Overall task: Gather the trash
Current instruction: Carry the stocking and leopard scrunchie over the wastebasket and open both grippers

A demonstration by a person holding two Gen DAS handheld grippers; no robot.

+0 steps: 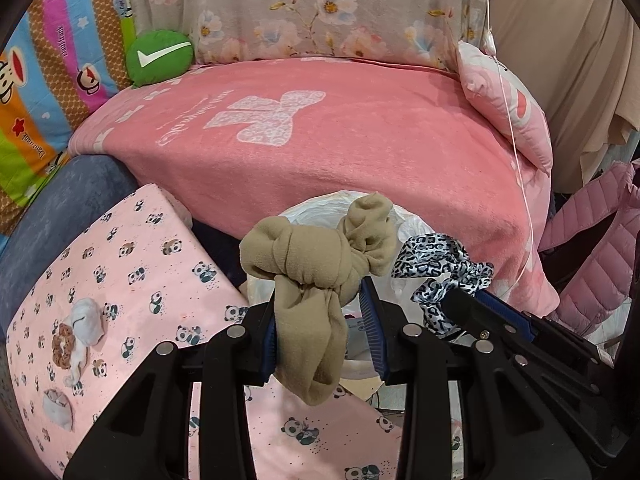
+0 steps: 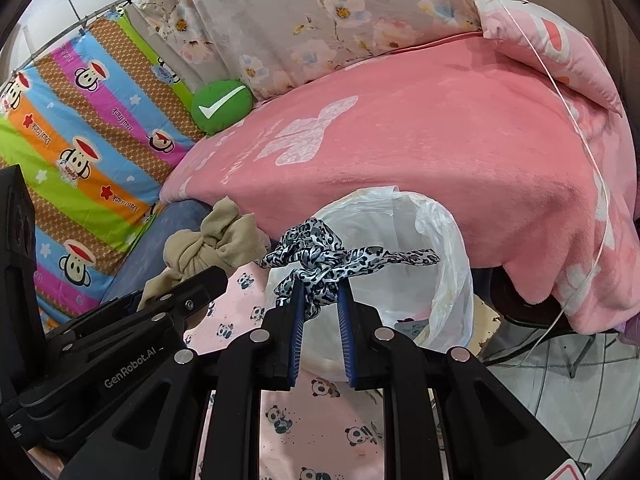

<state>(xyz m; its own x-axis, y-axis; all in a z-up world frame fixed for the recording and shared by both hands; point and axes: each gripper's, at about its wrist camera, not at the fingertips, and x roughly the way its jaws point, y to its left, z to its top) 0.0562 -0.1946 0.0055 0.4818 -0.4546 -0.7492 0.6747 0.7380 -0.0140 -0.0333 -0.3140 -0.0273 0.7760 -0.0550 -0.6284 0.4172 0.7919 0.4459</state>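
My left gripper (image 1: 320, 308) is shut on a knotted beige cloth (image 1: 316, 276) and holds it over the near rim of a bin lined with a white plastic bag (image 1: 320, 210). My right gripper (image 2: 320, 296) is shut on a knotted leopard-print ribbon (image 2: 320, 256), held above the same white bag-lined bin (image 2: 444, 248). The ribbon also shows in the left wrist view (image 1: 440, 264), to the right of the beige cloth. The beige cloth shows in the right wrist view (image 2: 212, 244), to the left.
A pink panda-print surface (image 1: 132, 280) at lower left carries a brown scrunchie (image 1: 62, 346) and white crumpled scraps (image 1: 86, 320). A pink blanket (image 1: 320, 140) lies behind the bin. A green cushion (image 1: 160, 58), floral pillow (image 1: 320, 8) and pink jacket (image 1: 592, 260) surround it.
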